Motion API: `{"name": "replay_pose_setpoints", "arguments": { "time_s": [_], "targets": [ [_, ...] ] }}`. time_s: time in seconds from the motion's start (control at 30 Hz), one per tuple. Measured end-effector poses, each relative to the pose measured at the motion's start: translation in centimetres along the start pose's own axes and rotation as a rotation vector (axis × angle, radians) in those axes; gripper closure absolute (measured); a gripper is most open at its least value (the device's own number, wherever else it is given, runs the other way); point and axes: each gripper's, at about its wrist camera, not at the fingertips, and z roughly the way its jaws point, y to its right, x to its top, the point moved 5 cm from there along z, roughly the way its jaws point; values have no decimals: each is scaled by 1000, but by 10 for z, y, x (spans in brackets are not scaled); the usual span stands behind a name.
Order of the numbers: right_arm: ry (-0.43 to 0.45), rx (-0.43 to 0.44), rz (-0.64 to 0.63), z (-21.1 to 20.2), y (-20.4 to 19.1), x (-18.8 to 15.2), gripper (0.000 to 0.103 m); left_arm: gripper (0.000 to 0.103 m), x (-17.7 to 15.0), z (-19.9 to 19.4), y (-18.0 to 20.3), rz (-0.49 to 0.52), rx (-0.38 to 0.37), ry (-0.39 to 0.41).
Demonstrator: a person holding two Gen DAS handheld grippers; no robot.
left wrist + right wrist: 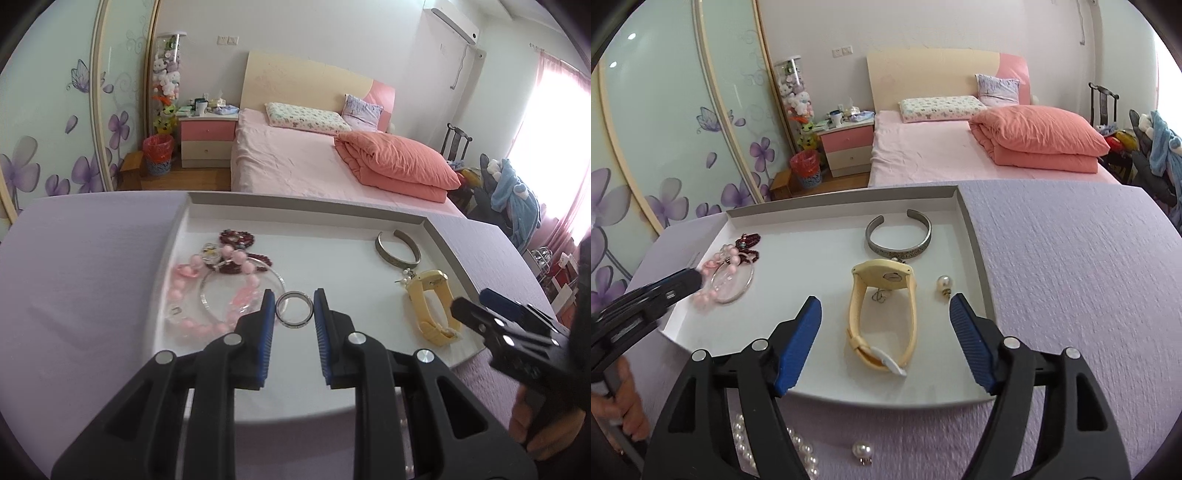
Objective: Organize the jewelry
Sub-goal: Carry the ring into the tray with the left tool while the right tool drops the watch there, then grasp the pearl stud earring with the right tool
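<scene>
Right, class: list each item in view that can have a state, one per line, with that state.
left gripper: shut on ring
right gripper: open, empty
watch: strap looped shut, in tray
silver cuff: flat in tray
pearl earring: loose in tray
pearl necklace: outside tray, on cloth

Black left gripper point(294, 308), blue ribbed fingers point(268, 317), silver rivets

No legible txt anywhere (cuff engraving too blurry).
</scene>
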Motion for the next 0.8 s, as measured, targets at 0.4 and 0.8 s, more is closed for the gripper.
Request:
{"name": "replay_pose_setpoints", "arguments": {
  "time_s": [0.4, 0.8],
  "targets": [
    [4, 13, -25, 2, -4, -4, 30, 81, 8, 28, 19, 23, -18, -21],
    [33, 0, -25, -20, 3, -14, 30, 20, 8, -25, -10, -51, 49, 98]
  ]
}}
